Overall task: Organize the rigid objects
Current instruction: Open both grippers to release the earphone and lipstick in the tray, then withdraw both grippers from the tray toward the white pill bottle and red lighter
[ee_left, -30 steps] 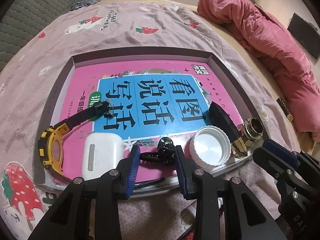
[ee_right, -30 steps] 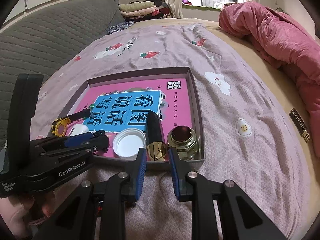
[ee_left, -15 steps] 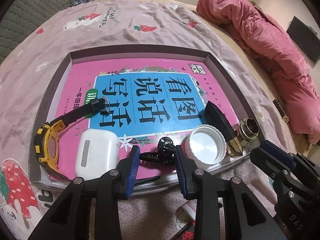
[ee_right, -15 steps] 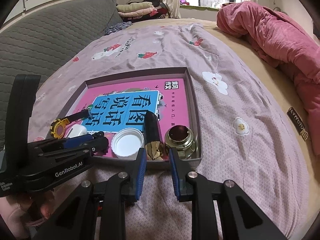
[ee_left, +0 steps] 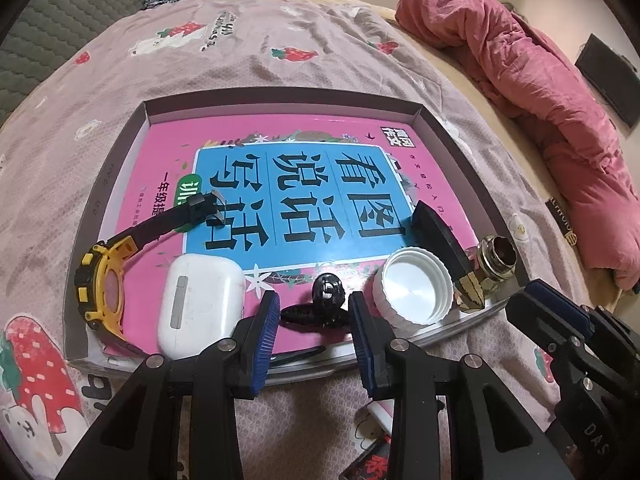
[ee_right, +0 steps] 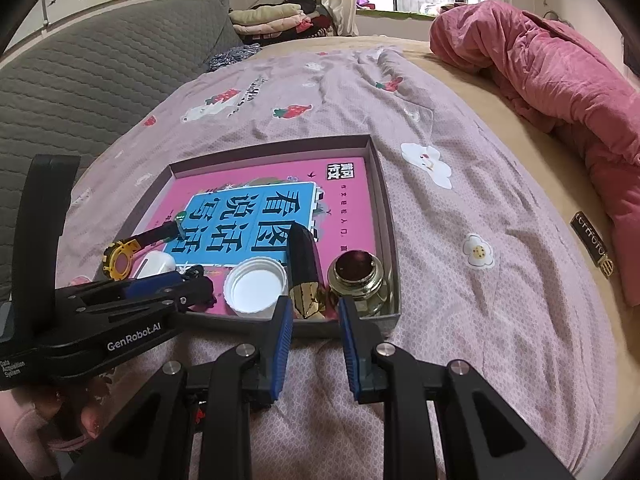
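Left gripper (ee_left: 314, 320): fingers spread around black clip (ee_left: 320, 306), not pinching. Right gripper (ee_right: 314, 316): fingers spread, empty, before black-gold cap (ee_right: 306, 280). Both objects in tray (ee_left: 120, 176) on bed. Advice: centre fingers, close gently.

Left gripper (ee_left: 314, 312) and right gripper (ee_right: 313, 312) angle downward, jaws apparently parted, gripping nothing.

Your left wrist view now sits slightly lower over the shallow grey cardboard tray (ee_left: 472, 168), its pink-and-blue book cover a little farther up frame, nothing inside rearranged.
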`<state>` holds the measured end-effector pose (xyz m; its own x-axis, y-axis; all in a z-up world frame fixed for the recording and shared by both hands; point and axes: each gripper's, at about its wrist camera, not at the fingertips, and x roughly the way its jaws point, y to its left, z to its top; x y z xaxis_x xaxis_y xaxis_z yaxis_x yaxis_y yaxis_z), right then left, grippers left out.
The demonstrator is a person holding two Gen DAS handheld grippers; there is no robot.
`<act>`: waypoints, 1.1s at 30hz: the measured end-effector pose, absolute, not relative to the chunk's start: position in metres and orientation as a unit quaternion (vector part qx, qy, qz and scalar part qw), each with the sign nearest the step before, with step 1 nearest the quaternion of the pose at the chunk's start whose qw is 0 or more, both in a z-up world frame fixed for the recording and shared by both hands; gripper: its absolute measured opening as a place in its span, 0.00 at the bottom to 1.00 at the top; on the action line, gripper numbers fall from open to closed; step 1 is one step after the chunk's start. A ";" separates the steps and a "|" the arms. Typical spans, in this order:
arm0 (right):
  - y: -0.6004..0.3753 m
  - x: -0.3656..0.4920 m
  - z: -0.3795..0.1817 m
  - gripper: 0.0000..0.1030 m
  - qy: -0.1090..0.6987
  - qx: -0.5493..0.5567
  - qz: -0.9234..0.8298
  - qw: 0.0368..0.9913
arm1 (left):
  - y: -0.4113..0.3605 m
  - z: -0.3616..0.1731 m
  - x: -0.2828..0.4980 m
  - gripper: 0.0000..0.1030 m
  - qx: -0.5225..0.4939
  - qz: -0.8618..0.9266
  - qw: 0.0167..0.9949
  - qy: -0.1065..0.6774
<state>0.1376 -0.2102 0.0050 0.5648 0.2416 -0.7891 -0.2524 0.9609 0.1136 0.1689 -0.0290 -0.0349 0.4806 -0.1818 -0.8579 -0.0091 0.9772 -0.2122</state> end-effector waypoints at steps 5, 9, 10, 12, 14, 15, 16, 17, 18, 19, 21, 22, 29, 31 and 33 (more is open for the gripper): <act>-0.211 0.138 0.005 0.24 0.444 -0.009 0.134 0.886 | -0.030 -0.032 0.166 0.41 -0.098 -0.063 0.854 0.508; -0.211 0.137 0.006 0.32 0.444 -0.008 0.132 0.886 | -0.028 -0.032 0.165 0.43 -0.102 -0.061 0.852 0.509; -0.211 0.137 0.006 0.32 0.444 -0.008 0.132 0.886 | -0.027 -0.032 0.165 0.44 -0.103 -0.061 0.852 0.510; -0.212 0.137 0.007 0.32 0.443 -0.009 0.132 0.887 | -0.026 -0.031 0.164 0.45 -0.104 -0.060 0.852 0.510; -0.211 0.137 0.007 0.32 0.442 -0.010 0.132 0.887 | -0.025 -0.030 0.163 0.46 -0.105 -0.060 0.851 0.510; -0.211 0.137 0.007 0.32 0.443 -0.010 0.132 0.887 | -0.025 -0.030 0.163 0.47 -0.104 -0.059 0.852 0.510; -0.211 0.137 0.008 0.32 0.444 -0.011 0.131 0.886 | -0.025 -0.030 0.162 0.49 -0.103 -0.058 0.852 0.510; -0.211 0.137 0.008 0.33 0.445 -0.012 0.129 0.886 | -0.024 -0.029 0.162 0.50 -0.103 -0.058 0.852 0.510; -0.211 0.137 0.009 0.33 0.445 -0.012 0.129 0.886 | -0.024 -0.029 0.161 0.50 -0.103 -0.057 0.852 0.510; -0.210 0.137 0.009 0.35 0.444 -0.013 0.128 0.887 | -0.024 -0.029 0.161 0.50 -0.102 -0.056 0.852 0.510; -0.210 0.137 0.012 0.40 0.441 -0.014 0.129 0.888 | -0.024 -0.027 0.160 0.51 -0.102 -0.055 0.853 0.509; -0.210 0.136 0.013 0.42 0.439 -0.014 0.129 0.889 | -0.024 -0.027 0.159 0.51 -0.102 -0.055 0.853 0.509; -0.209 0.134 0.018 0.42 0.434 -0.019 0.130 0.891 | -0.026 -0.018 0.152 0.62 -0.095 -0.057 0.857 0.503; -0.209 0.134 0.020 0.42 0.432 -0.019 0.131 0.892 | -0.025 -0.015 0.151 0.62 -0.097 -0.058 0.858 0.501; -0.208 0.132 0.021 0.42 0.429 -0.020 0.132 0.893 | -0.024 -0.011 0.148 0.62 -0.100 -0.059 0.860 0.497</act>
